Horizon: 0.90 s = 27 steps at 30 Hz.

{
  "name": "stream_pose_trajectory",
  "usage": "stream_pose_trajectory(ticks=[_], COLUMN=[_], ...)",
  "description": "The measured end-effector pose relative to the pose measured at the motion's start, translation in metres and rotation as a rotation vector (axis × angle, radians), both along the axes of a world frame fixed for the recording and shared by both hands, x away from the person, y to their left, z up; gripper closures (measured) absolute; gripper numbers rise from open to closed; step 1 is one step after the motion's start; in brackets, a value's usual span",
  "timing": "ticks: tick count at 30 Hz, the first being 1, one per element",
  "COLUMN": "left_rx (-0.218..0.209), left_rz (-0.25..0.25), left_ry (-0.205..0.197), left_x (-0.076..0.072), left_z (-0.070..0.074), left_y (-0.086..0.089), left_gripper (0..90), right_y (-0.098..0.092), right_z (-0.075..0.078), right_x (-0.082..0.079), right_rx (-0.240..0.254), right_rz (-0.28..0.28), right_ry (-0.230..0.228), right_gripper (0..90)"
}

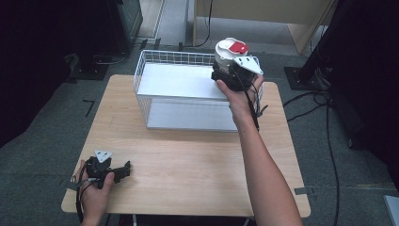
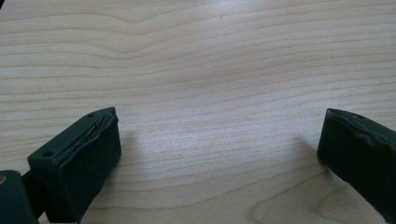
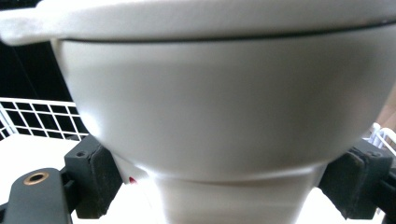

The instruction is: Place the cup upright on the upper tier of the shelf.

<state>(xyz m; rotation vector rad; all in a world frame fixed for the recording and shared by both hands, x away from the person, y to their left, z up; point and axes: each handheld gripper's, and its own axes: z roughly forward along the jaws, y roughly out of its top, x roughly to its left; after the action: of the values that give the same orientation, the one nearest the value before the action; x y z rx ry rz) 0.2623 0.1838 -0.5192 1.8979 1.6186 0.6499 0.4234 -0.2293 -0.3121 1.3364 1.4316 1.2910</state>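
Note:
A white round container [image 1: 227, 52] with a red piece [image 1: 238, 47] on its lid is at the right end of the white wire rack [image 1: 175, 53], over its top shelf. My right gripper [image 1: 225, 70] is shut on the container's narrower lower part. In the right gripper view the container [image 3: 224, 107] sits between the pads [image 3: 93, 179], with rack wire [image 3: 42, 116] behind it. I cannot tell whether the container rests on the shelf. My left gripper [image 1: 126, 170] lies open on the wooden table [image 1: 188, 160] at the front left, holding nothing [image 2: 219, 140].
The rack stands at the back middle of the table, with an upper shelf [image 1: 176, 80] and a lower shelf [image 1: 188, 115]. Bare wood [image 2: 196, 56] lies in front of the left gripper. Cables [image 1: 324, 108] trail on the floor to the right.

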Motion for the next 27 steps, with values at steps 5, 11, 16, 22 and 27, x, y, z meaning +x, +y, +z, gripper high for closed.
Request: stream_pose_trajectory(ticks=[5, 11, 16, 22, 27], left_rx=[0.0, 0.001, 0.002, 0.002, 0.002], left_rz=[0.001, -0.001, -0.001, -0.001, -0.001], left_ry=[0.0, 0.001, 0.002, 0.002, 0.002], left_x=[0.0, 0.0, 0.0, 0.0, 0.0], left_z=[0.0, 0.0, 0.0, 0.0, 0.0], left_y=[0.0, 0.0, 0.0, 0.0, 0.0], left_gripper=[0.0, 0.0, 0.0, 0.0, 0.0], right_y=[-0.001, -0.005, -0.007, -0.012, -0.015], right_z=[0.002, 0.003, 0.001, -0.001, -0.006], right_x=[-0.001, -0.002, -0.006, -0.012, -0.021], right_rx=[0.002, 0.018, 0.011, 0.015, 0.011], right_rz=[0.01, 0.042, 0.056, 0.053, 0.063], right_ry=[0.012, 0.036, 0.046, 0.041, 0.042], right_gripper=[12.8, 9.6, 5.6, 4.5, 3.9])
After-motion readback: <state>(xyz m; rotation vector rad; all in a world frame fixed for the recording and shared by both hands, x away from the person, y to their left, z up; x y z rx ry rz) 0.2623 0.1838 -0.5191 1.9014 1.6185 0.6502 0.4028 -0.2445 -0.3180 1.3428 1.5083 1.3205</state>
